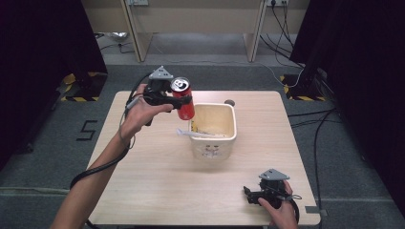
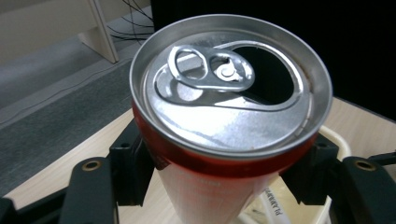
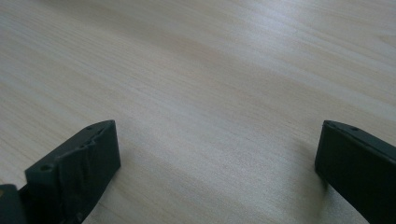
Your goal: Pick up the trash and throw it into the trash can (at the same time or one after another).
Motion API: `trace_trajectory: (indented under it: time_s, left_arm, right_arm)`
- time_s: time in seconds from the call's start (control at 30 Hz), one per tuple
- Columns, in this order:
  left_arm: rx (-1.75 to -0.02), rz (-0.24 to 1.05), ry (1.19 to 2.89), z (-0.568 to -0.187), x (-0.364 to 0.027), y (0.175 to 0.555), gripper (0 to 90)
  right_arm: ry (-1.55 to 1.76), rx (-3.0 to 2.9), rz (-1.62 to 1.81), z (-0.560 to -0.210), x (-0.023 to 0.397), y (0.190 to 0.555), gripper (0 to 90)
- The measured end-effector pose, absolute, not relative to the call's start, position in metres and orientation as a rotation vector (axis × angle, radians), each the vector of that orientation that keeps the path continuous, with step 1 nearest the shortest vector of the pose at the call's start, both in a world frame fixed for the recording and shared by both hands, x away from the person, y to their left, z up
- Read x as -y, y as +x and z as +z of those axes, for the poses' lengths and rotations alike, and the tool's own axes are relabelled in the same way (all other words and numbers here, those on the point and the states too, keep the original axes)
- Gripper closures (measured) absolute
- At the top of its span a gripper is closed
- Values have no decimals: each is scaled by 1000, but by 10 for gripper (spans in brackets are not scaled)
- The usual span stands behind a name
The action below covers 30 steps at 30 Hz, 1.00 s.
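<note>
A red can (image 1: pixel 184 98) is pinched between the jaws of the left gripper (image 1: pixel 177 99) and held above the table (image 1: pixel 157 181), at about ten o'clock from the cream tub (image 1: pixel 213 128) near the table's middle. In the left gripper view the can's silver top (image 2: pixel 231 86) is seen opened, its ring tab lying flat, with the jaws pressed on both sides of the red body. Something pale, possibly wrappers, can be made out inside the tub. The right gripper (image 1: pixel 249 193) is rested low at five o'clock on the table, its jaws spread wide with bare wood between them.
</note>
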<state>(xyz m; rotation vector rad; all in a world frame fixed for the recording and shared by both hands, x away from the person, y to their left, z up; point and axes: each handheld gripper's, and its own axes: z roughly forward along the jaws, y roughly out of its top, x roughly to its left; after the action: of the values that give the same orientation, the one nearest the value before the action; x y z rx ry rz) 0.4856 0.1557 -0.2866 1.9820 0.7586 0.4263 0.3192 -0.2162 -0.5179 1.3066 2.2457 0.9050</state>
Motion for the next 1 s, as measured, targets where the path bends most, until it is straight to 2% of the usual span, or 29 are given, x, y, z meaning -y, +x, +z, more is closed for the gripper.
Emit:
trace_trajectory:
  time_s: [1.0]
  left_arm:
    - [-667,362,2018,-300,-113,496,344]
  right_arm:
    - [1299,-2250,905,-518,216,319,3]
